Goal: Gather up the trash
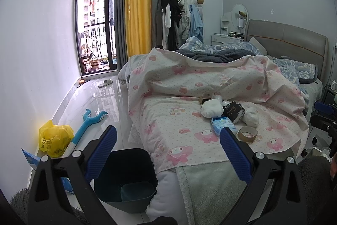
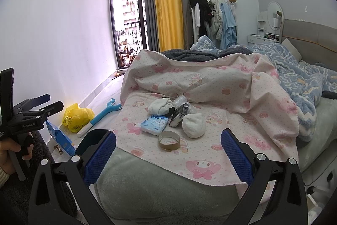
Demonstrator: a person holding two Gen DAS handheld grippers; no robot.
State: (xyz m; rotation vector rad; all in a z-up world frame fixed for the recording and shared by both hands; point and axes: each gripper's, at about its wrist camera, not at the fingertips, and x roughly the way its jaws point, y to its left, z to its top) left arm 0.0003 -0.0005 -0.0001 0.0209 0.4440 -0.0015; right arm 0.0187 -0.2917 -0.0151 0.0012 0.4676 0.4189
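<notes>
Trash lies in a cluster on the pink-patterned bed sheet [image 2: 210, 151]: a white crumpled wad [image 2: 161, 108], a blue tissue pack [image 2: 154, 124], a cardboard tape ring [image 2: 169, 140], a white ball [image 2: 193, 125] and a black wrapper [image 2: 179, 115]. My right gripper [image 2: 168, 133] is open just short of the ring, holding nothing. My left gripper [image 1: 168, 130] is open too, above the bed's corner, with the same cluster [image 1: 227, 115] ahead to its right. A dark bin [image 1: 126, 174] stands on the floor below its left finger.
On the floor by the left wall lie a yellow plastic bag [image 1: 54, 136], a blue plush toy [image 1: 88, 121] and a blue packet [image 2: 61, 138]. A slipper [image 1: 105, 83] sits near the balcony door. Heaped blankets [image 2: 294, 77] fill the bed behind the trash.
</notes>
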